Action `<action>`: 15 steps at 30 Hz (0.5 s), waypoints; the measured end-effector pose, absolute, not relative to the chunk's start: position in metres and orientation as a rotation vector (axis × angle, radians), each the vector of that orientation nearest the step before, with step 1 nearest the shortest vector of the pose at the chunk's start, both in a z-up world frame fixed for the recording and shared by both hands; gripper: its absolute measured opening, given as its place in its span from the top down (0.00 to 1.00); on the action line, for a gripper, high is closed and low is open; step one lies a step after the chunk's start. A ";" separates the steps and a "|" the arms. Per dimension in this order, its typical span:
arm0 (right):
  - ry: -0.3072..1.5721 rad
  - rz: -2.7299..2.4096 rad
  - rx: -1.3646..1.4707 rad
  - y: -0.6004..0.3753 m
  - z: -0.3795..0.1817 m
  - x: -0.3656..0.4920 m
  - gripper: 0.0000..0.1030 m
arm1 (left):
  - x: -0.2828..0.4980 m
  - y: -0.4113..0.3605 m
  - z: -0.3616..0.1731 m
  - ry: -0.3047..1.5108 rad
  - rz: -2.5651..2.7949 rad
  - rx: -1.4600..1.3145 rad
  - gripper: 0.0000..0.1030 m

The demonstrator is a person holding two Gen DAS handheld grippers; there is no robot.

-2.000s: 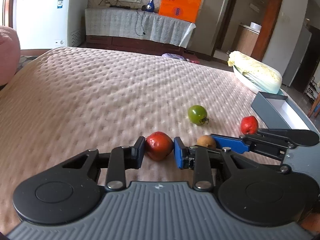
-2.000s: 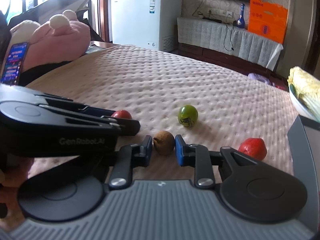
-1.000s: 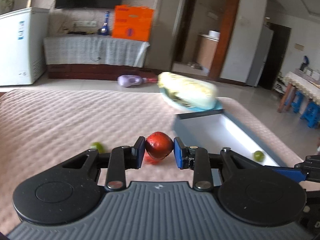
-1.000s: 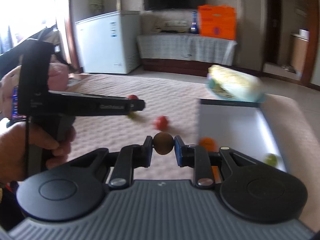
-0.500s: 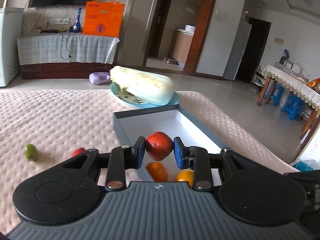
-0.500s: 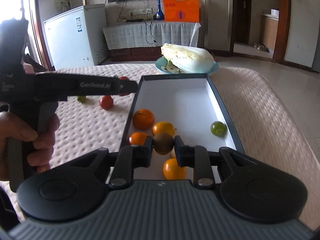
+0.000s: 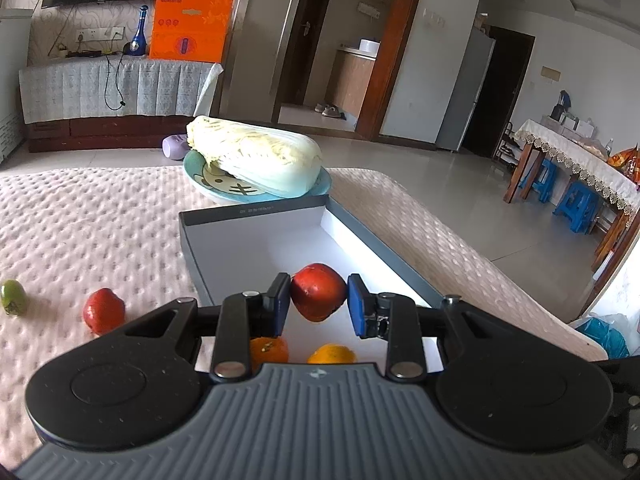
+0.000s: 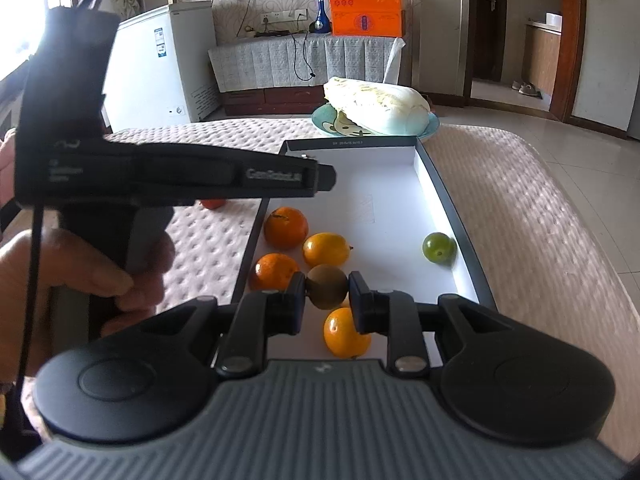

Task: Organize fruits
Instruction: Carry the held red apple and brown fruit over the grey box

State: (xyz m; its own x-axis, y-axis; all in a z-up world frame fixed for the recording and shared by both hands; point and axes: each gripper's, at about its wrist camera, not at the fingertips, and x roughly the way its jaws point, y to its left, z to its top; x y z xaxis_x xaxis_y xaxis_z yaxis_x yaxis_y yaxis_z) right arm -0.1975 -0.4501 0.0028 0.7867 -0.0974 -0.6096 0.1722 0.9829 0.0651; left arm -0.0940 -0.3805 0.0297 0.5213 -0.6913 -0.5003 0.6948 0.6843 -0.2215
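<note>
My left gripper [image 7: 319, 301] is shut on a red fruit [image 7: 318, 297] and hangs over the near end of the grey box with a white floor [image 7: 248, 216]. My right gripper [image 8: 325, 293] is shut on a brown kiwi [image 8: 325, 286] above the same box [image 8: 440, 196]. In the box lie several orange fruits [image 8: 286, 227] and a green fruit [image 8: 438, 247]. From the right wrist view the left gripper's body [image 8: 180, 176] reaches across from the left, held by a hand [image 8: 80, 272]. On the pink cover outside the box rest a red fruit [image 7: 103, 310] and a green fruit [image 7: 13, 297].
A blue plate [image 7: 320, 184] with a napa cabbage [image 7: 256, 156] stands just beyond the box's far end. The pink quilted cover [image 7: 88, 224] stretches left of the box. The bed's edge [image 7: 500, 272] drops to the tiled floor on the right.
Both grippers have swung from the open cover to over the box, each still holding its fruit. In the last half second the left one edged further over the box; the right stayed put.
</note>
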 end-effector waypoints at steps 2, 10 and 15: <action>0.651 -0.152 0.116 -0.450 0.002 -0.196 0.74 | -0.094 -0.384 0.029 0.592 -0.833 0.009 0.65; 0.664 -0.184 0.124 -0.454 -0.002 -0.189 0.74 | -0.093 -0.391 0.028 0.586 -0.840 0.017 0.65; 0.669 -0.207 0.122 -0.455 -0.004 -0.186 0.74 | -0.095 -0.396 0.027 0.581 -0.836 0.050 0.65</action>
